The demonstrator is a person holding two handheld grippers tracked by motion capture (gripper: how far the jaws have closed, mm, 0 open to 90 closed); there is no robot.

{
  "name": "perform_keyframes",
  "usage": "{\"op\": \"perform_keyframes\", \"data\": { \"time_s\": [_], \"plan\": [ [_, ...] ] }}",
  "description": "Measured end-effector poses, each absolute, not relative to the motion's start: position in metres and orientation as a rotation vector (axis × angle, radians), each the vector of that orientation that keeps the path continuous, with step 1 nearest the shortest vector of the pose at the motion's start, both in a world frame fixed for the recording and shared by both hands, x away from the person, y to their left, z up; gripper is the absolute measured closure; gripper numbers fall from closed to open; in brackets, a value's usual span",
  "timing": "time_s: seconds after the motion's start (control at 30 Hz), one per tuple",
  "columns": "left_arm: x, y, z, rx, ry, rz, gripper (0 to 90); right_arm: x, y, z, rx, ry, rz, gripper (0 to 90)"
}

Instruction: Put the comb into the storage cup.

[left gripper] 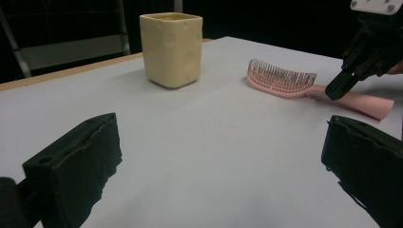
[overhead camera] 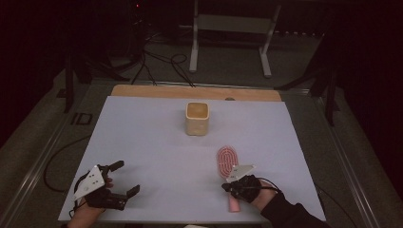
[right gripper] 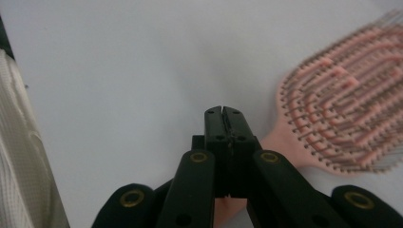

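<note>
A pink hairbrush (overhead camera: pixel 228 160) (left gripper: pixel 283 78) (right gripper: pixel 342 118) lies bristles up on the white sheet, right of centre, with its handle toward the front edge. My right gripper (overhead camera: pixel 225 187) (right gripper: pixel 223 114) hovers over the handle with its jaws pressed together and nothing between them; the pink handle passes underneath. The left gripper view shows that right gripper (left gripper: pixel 335 90) with its tip down at the handle. A cream square cup (overhead camera: pixel 196 118) (left gripper: pixel 172 47) stands upright at the back middle. My left gripper (overhead camera: pixel 127 177) (left gripper: pixel 218 156) rests at the front left, open wide and empty.
The white sheet (overhead camera: pixel 152 142) covers a wooden tabletop (overhead camera: pixel 142 90) whose far strip shows. Beyond it are floor cables (overhead camera: pixel 161 61) and a metal stand (overhead camera: pixel 228 23). A white fabric (right gripper: pixel 19 166) edges the left of the right gripper view.
</note>
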State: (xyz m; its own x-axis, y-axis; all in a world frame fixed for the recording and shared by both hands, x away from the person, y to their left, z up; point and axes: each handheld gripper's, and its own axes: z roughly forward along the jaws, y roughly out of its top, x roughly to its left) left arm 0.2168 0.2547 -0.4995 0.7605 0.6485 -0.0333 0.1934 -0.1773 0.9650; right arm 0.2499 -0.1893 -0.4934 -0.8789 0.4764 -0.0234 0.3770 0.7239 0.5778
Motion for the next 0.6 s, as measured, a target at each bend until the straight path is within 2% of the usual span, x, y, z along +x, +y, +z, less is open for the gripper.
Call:
{"op": "perform_keyframes", "data": {
  "time_s": [0.6],
  "plan": [
    [0.217,0.254,-0.499,1.740,0.664,0.467,0.0,0.251,-0.230,-0.494,0.840,2.705,0.834,90.0]
  ]
}}
